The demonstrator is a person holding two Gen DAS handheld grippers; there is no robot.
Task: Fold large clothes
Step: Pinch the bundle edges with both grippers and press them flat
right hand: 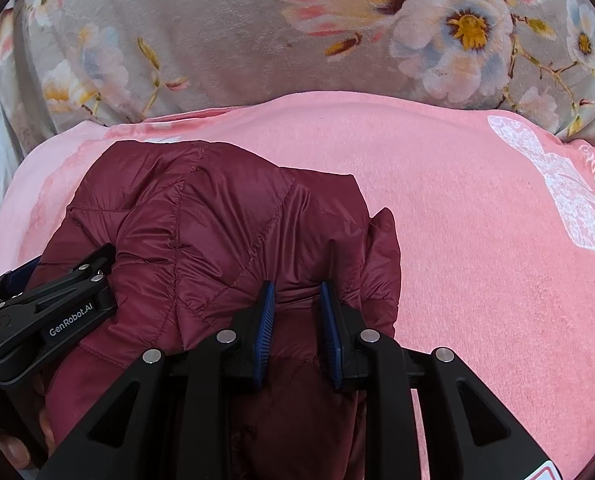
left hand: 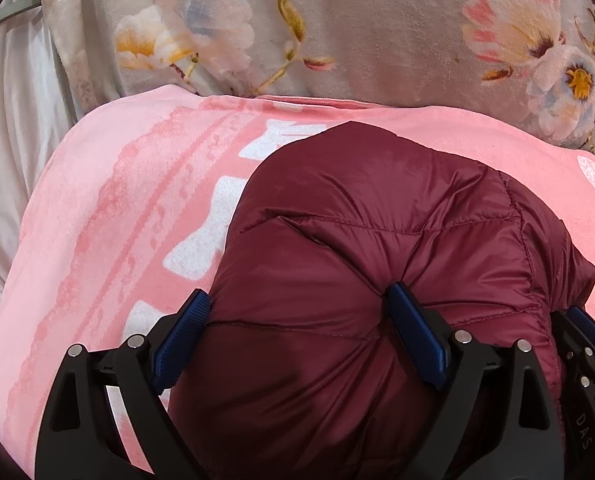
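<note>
A maroon quilted puffer jacket [left hand: 377, 248] lies bunched on a pink blanket [left hand: 109, 220]. My left gripper [left hand: 297, 308] has its blue pads wide apart around a thick bulge of the jacket, pressing into it. My right gripper [right hand: 295, 300] is closed on a narrower fold of the jacket [right hand: 217, 232], with fabric pinched between its pads. The left gripper also shows in the right wrist view [right hand: 45, 312] at the left edge, against the jacket. The right gripper's tip shows in the left wrist view at the right edge [left hand: 585, 332].
The pink blanket [right hand: 477, 240] with white butterfly print covers the surface. Behind it lies a grey floral plush blanket [right hand: 217, 32]. Pale satin fabric [left hand: 9, 128] hangs at the left. A hand [right hand: 13, 440] shows at the bottom left.
</note>
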